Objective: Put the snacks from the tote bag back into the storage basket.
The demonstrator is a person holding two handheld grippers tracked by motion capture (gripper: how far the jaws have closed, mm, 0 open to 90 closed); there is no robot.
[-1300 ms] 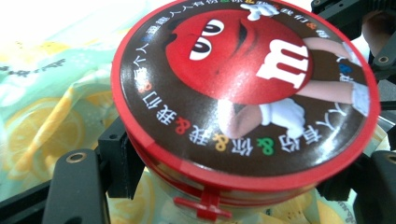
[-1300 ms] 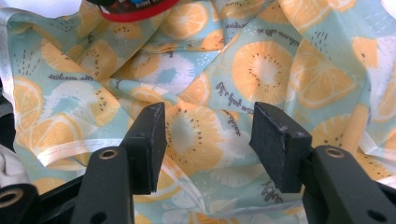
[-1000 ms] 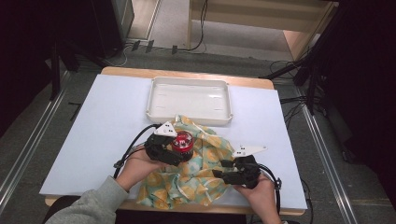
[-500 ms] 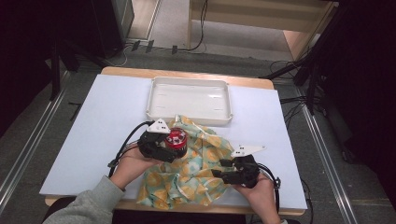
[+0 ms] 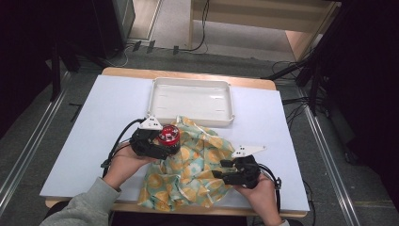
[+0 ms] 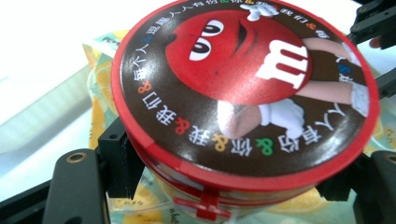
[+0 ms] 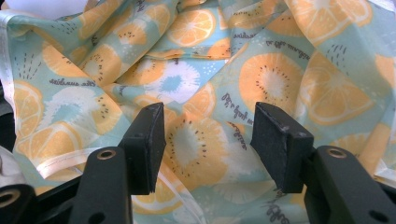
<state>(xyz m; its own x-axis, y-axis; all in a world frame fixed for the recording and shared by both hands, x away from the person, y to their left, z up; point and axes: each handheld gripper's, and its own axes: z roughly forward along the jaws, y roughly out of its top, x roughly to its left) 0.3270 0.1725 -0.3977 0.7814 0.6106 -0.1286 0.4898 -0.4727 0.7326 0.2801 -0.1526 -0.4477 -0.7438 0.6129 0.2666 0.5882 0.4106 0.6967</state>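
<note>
While left claw (image 5: pixel 165 143) clamps red candy tin (image 6: pixel 243 93), tin's base hidden, right claw (image 7: pixel 208 144) open over orange-print cloth (image 7: pixel 261 70).

Your bench (image 5: pixel 94 132) lies bare left of the white tray (image 5: pixel 190 101) and right of the crumpled cloth (image 5: pixel 193 174); tray and cloth, touching, block the middle between your tongs.
</note>
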